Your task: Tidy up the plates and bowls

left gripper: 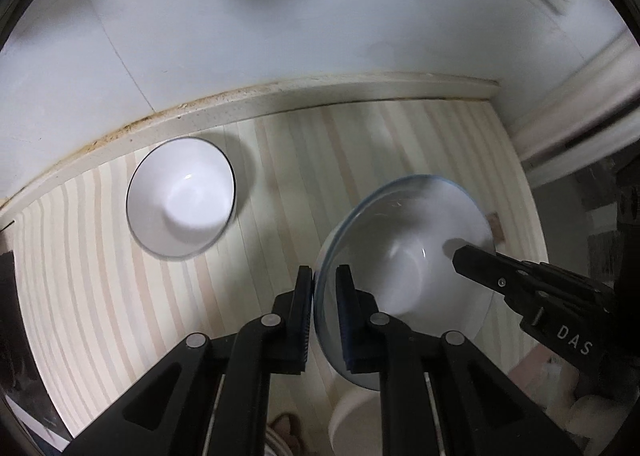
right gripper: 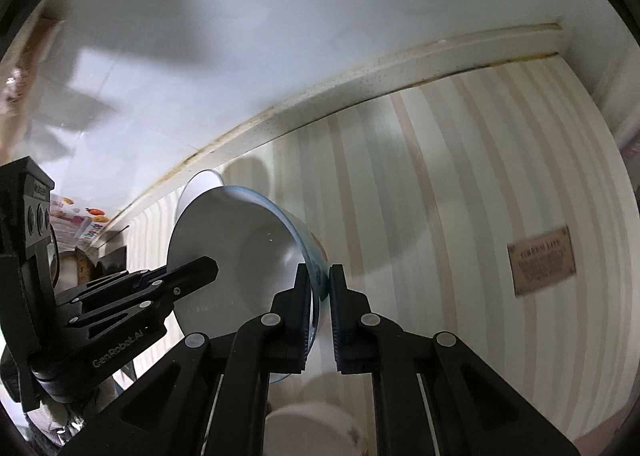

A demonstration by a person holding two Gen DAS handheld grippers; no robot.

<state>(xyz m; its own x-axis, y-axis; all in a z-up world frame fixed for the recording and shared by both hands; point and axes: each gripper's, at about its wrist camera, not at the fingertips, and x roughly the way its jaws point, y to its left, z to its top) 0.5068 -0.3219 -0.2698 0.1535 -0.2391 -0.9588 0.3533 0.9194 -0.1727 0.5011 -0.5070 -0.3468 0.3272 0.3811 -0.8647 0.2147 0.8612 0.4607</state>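
Note:
A white bowl with a blue rim (left gripper: 404, 252) is held in the air above the striped table, tilted. My left gripper (left gripper: 325, 276) is shut on its near rim. My right gripper (right gripper: 320, 276) is shut on the opposite rim of the same bowl (right gripper: 240, 252); its finger (left gripper: 480, 262) shows inside the bowl in the left wrist view. The left gripper's fingers (right gripper: 192, 270) show in the right wrist view, reaching into the bowl. A second white bowl with a dark rim (left gripper: 180, 198) stands upright on the table at the left, near the back ledge.
The table has a striped cloth (left gripper: 320, 160), with a cream ledge (left gripper: 280, 96) and a white wall behind. A small brown label (right gripper: 542, 266) lies on the cloth at the right. A white round object (right gripper: 312, 432) sits below the grippers. Clutter (right gripper: 76, 224) stands at the far left.

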